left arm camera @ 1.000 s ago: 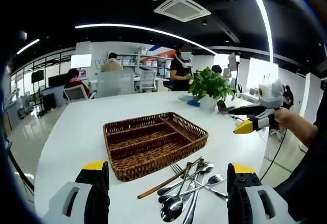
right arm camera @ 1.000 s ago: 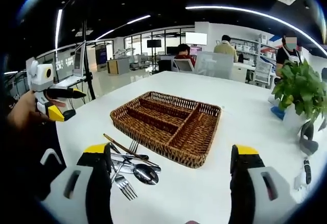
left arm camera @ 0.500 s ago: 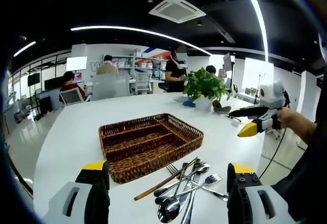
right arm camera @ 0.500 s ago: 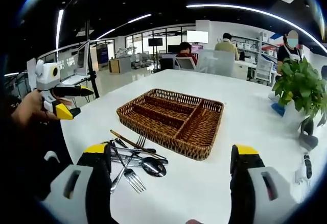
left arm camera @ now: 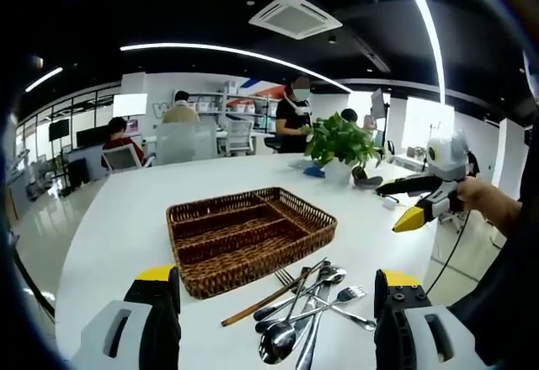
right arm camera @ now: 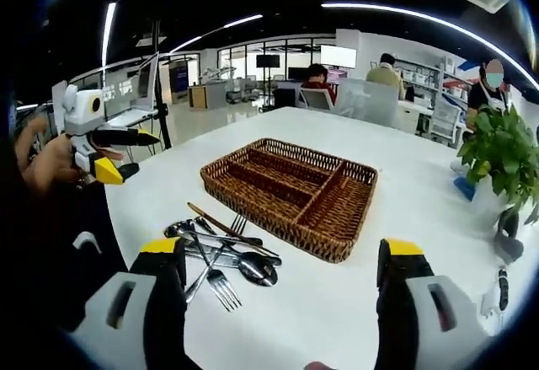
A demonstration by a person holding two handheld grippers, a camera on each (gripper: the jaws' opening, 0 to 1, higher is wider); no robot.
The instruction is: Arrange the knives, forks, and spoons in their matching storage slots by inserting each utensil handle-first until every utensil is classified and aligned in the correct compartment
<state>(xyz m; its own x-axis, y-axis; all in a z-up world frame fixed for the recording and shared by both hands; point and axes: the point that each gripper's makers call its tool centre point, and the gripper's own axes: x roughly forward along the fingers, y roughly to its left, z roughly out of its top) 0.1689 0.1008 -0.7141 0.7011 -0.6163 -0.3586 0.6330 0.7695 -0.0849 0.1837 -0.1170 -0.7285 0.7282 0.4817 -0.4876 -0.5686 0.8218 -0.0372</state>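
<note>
A brown wicker tray (left arm camera: 249, 237) (right arm camera: 293, 193) with divided slots lies on the white table (left arm camera: 118, 227). Just in front of it sits a loose pile of steel forks, spoons and knives (left arm camera: 305, 313) (right arm camera: 217, 254), one with a wooden handle. My left gripper (left arm camera: 274, 319) is open, its jaws wide apart above the table's near edge, with the pile between and beyond them. My right gripper (right arm camera: 282, 298) is open too, nothing between its jaws. The left gripper (right arm camera: 108, 151) also appears at the left of the right gripper view, and the right gripper (left arm camera: 417, 201) at the right of the left gripper view, each held by a hand.
A potted green plant (left arm camera: 344, 144) (right arm camera: 498, 155) stands on the far side of the table, with small dark items beside it. Several people sit or stand at desks in the background. The table's edge runs close below both grippers.
Both views have shifted a little with the hands; the tray and cutlery pile lie where they were. Both grippers stay open.
</note>
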